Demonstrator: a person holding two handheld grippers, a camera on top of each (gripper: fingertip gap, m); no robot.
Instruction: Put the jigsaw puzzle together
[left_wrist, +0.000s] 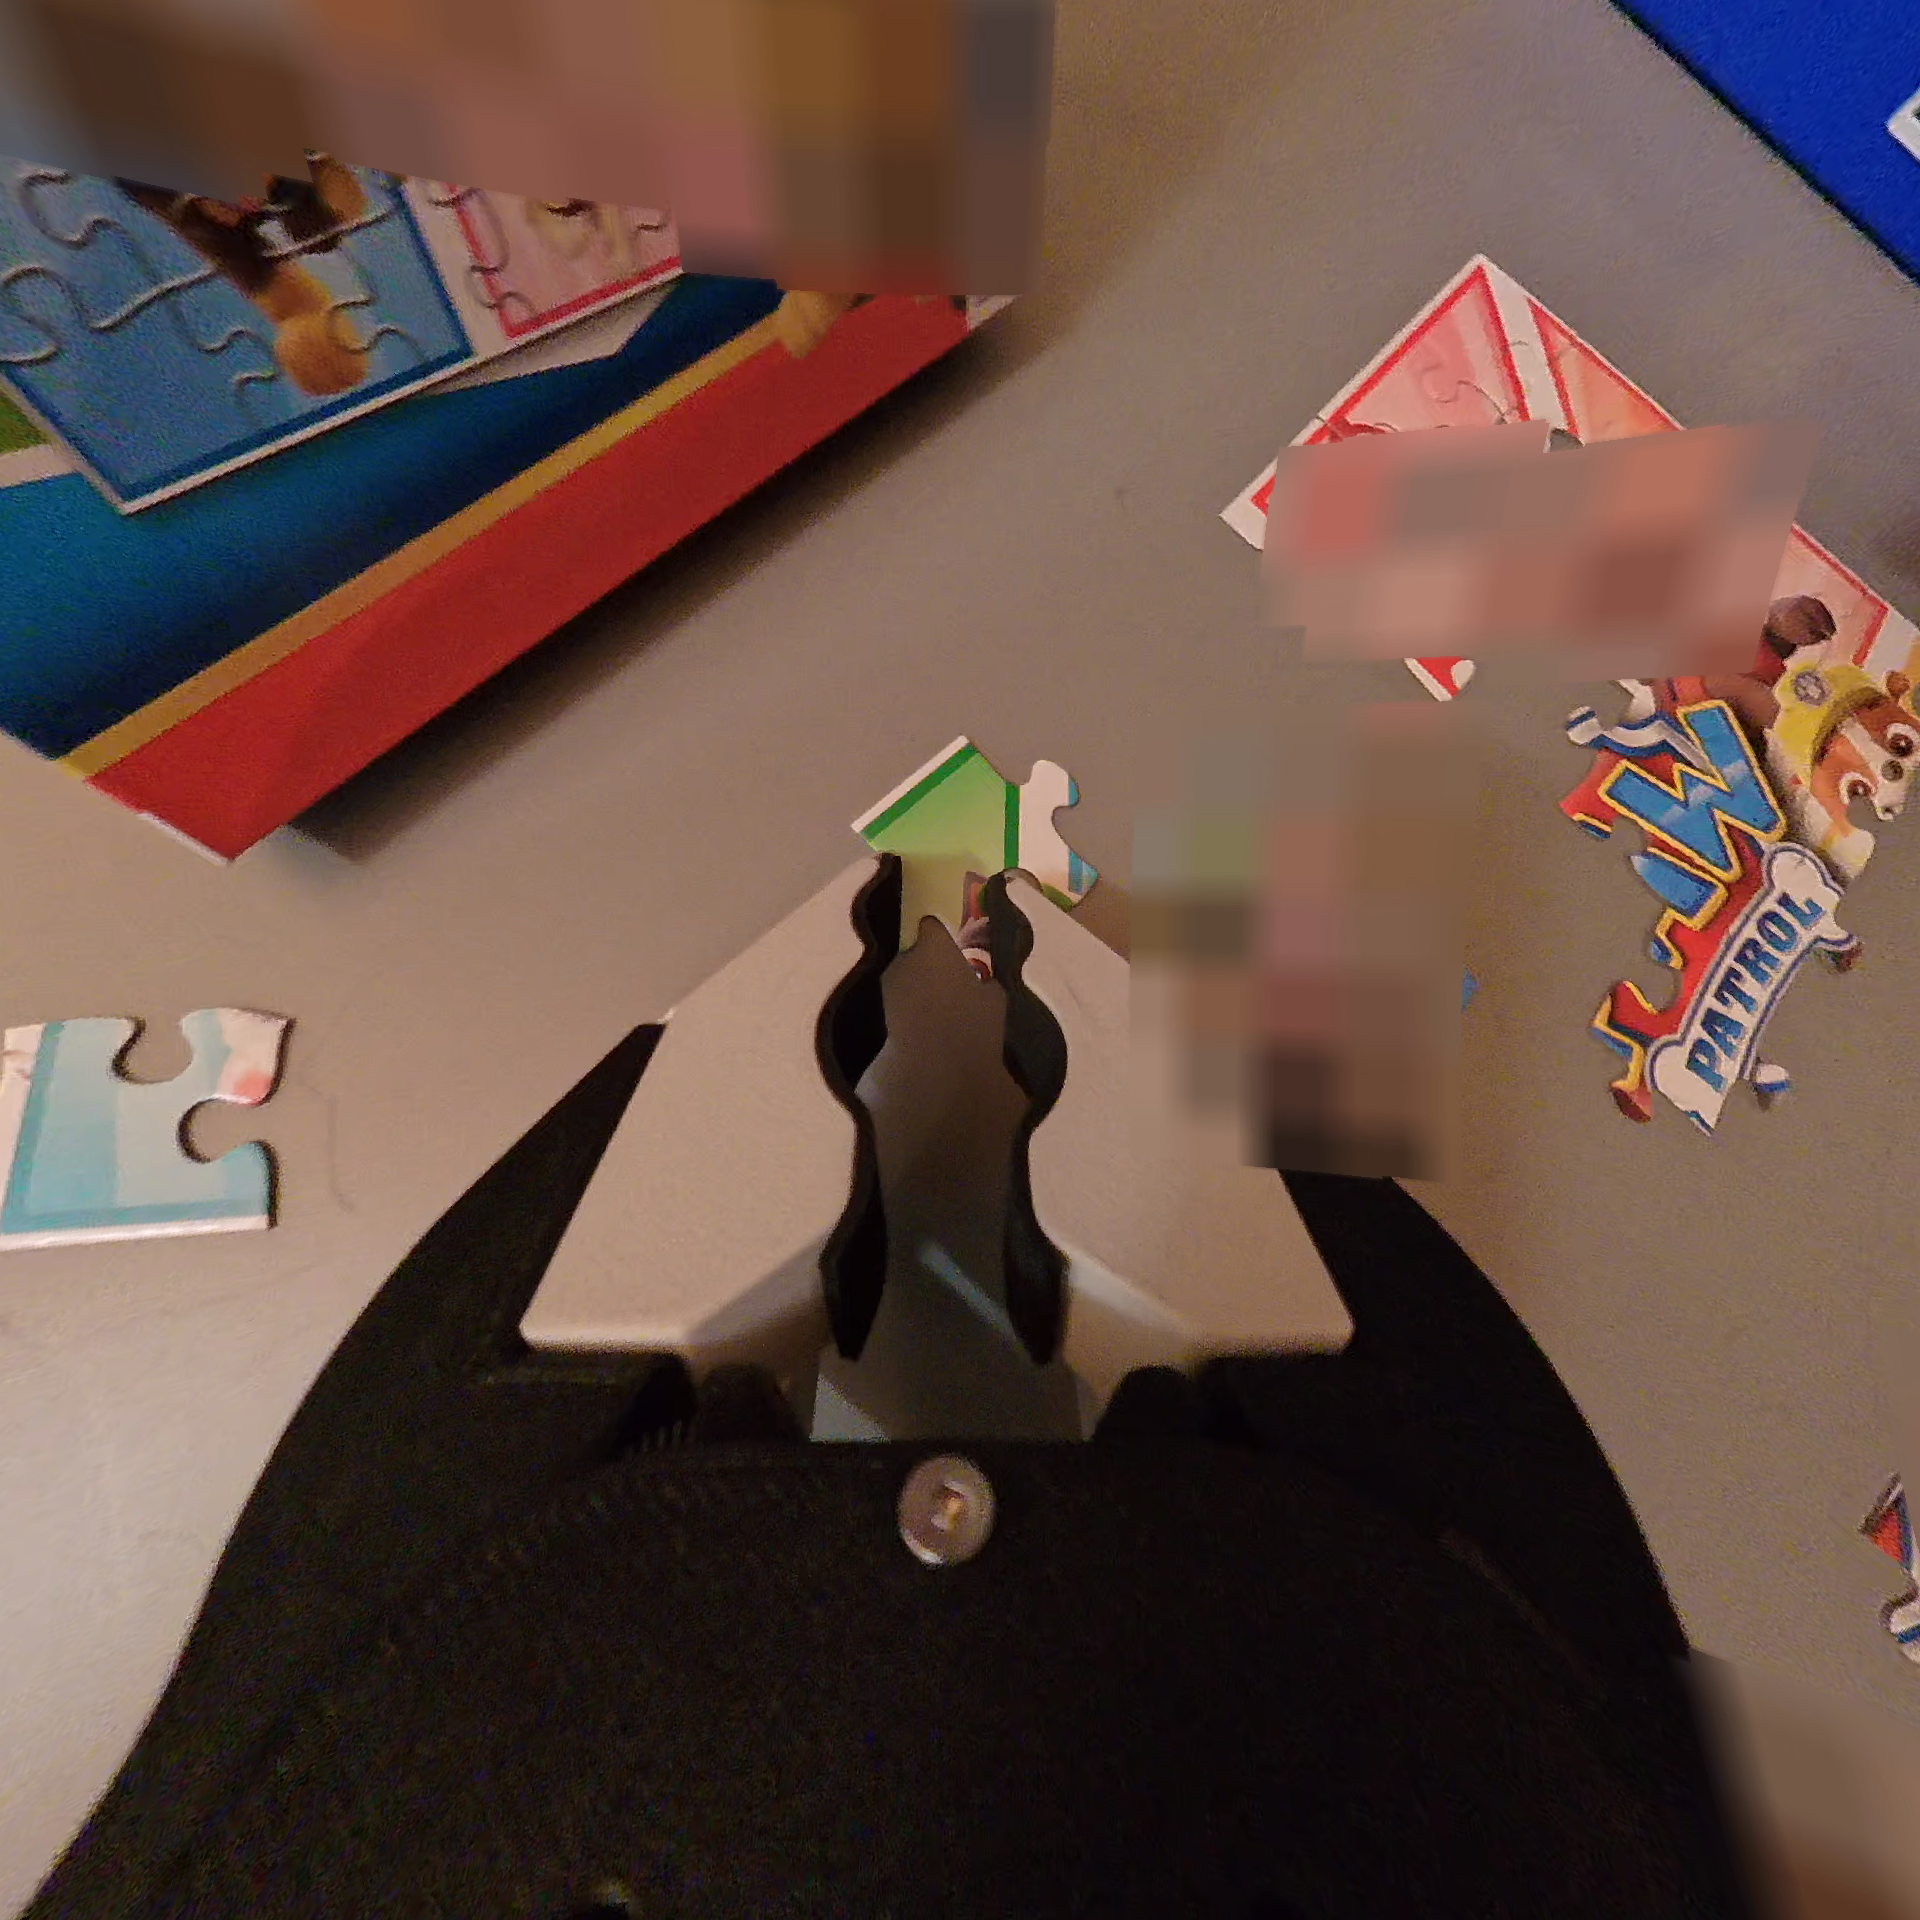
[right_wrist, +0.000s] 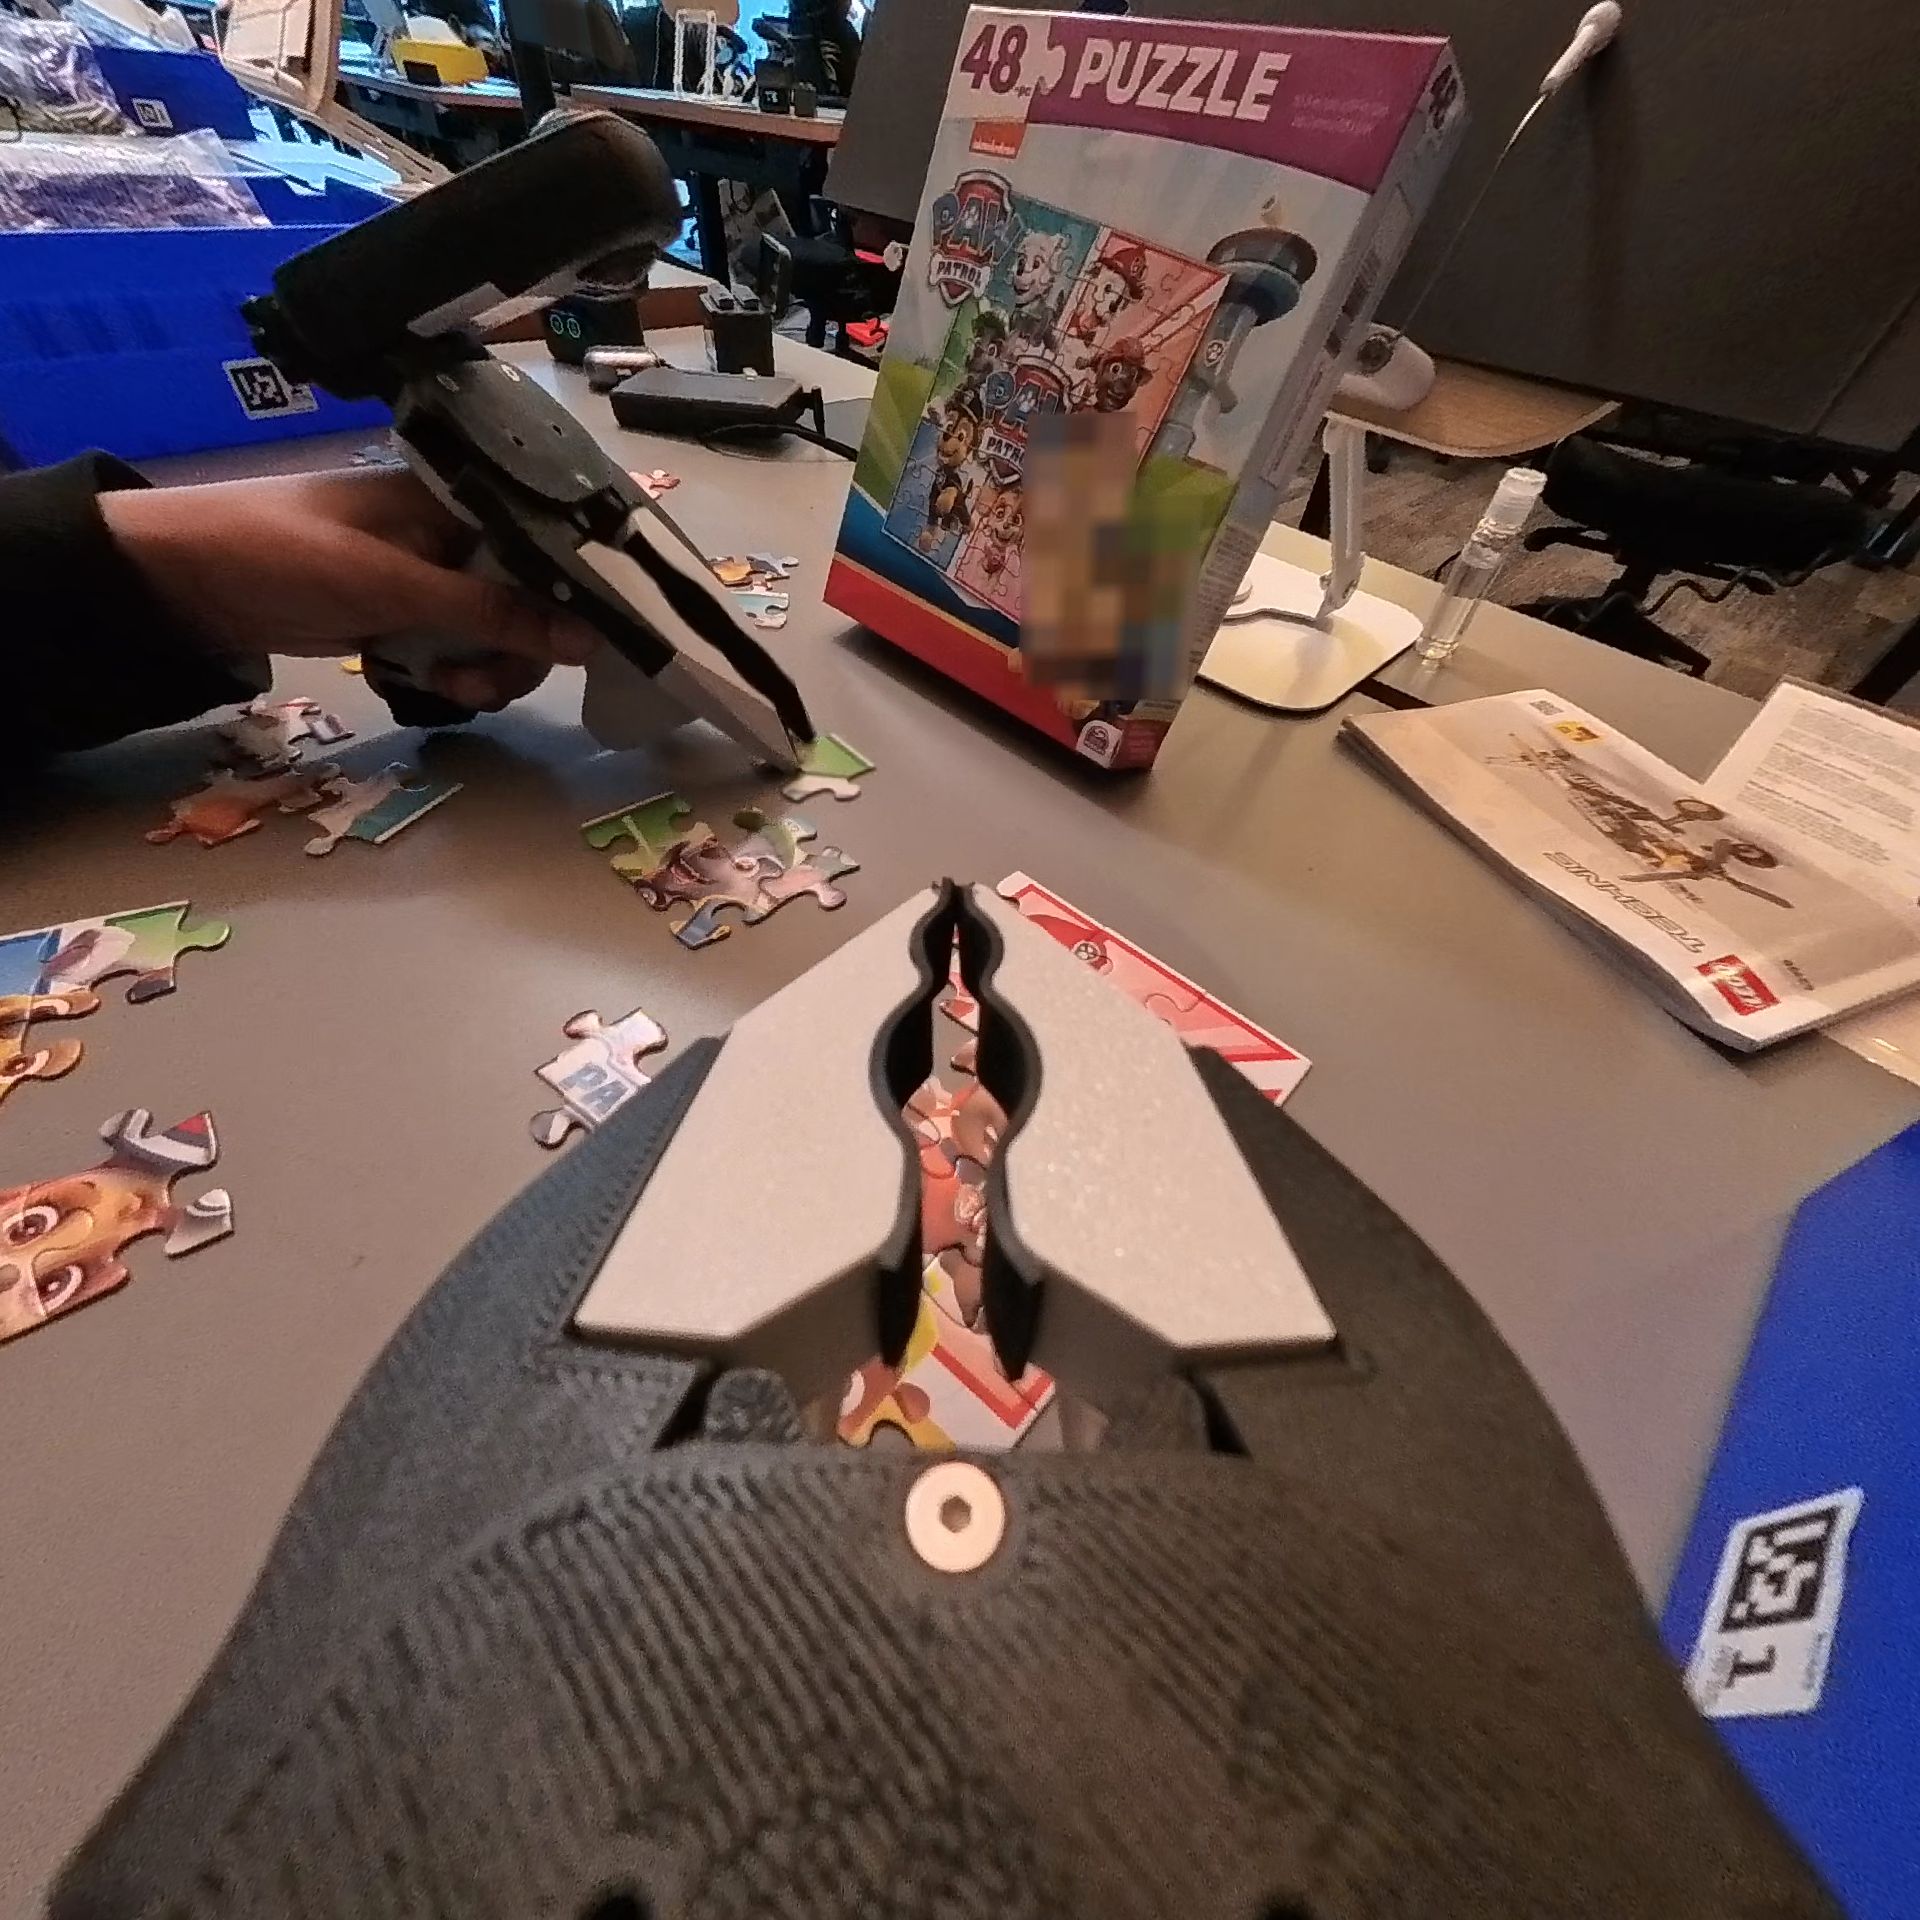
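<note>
Fingertips of the left gripper (left_wrist: 940, 883) stand narrowly parted, pinching the near edge of a green puzzle piece (left_wrist: 961, 821) that lies flat on the grey table (left_wrist: 675, 748); the piece reaches from the tips toward twelve o'clock, its white tab at one o'clock. A red-edged puzzle box (left_wrist: 447, 582) lies toward ten o'clock, a pale blue piece (left_wrist: 135, 1127) at nine. The right gripper (right_wrist: 954, 891) is closed, tips meeting on nothing, hovering above a red-bordered assembled section (right_wrist: 1164, 997). From it the green piece sits at eleven o'clock, well apart, so the left gripper is much nearer; a small joined cluster (right_wrist: 727, 862) lies between
</note>
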